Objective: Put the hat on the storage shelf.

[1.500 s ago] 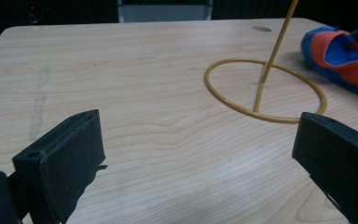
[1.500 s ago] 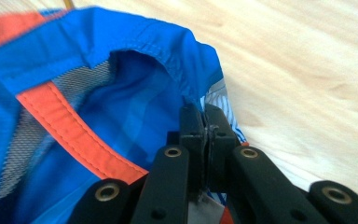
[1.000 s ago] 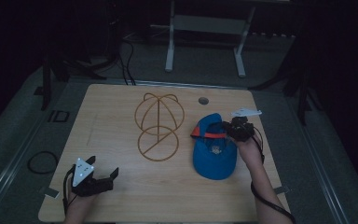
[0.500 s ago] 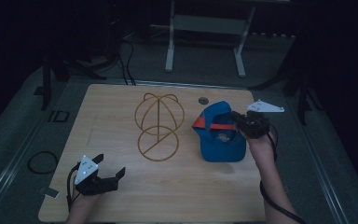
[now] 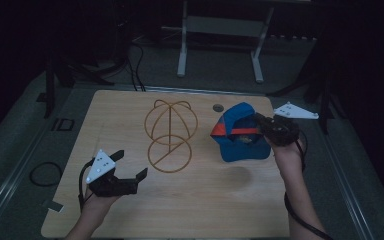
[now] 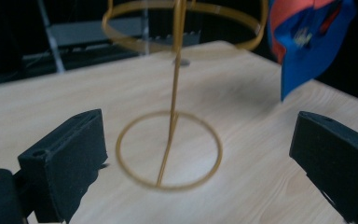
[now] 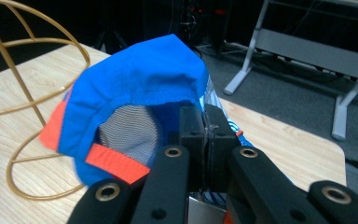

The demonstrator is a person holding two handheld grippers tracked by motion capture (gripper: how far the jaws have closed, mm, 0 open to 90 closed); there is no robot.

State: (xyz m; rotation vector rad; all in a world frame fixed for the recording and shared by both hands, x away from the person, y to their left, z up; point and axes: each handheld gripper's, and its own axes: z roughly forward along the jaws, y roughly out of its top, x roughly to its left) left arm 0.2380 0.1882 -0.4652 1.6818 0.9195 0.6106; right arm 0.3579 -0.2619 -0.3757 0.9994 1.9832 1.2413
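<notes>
"ID" marking on floor [image 5: 62, 124] beside table.

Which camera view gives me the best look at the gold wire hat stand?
The high view: the whole wire stand shows there, dome and base ring, mid-table beside the blue cap. The left gripper view shows the base ring and post close up, with the dome cut off. The right gripper view catches only part at its left edge.

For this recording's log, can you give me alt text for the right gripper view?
The right gripper, jaws shut, pinches the edge of a blue cap with orange trim, held up above a light wooden table. A gold wire stand sits at left, with a metal frame on the dark floor behind.
</notes>
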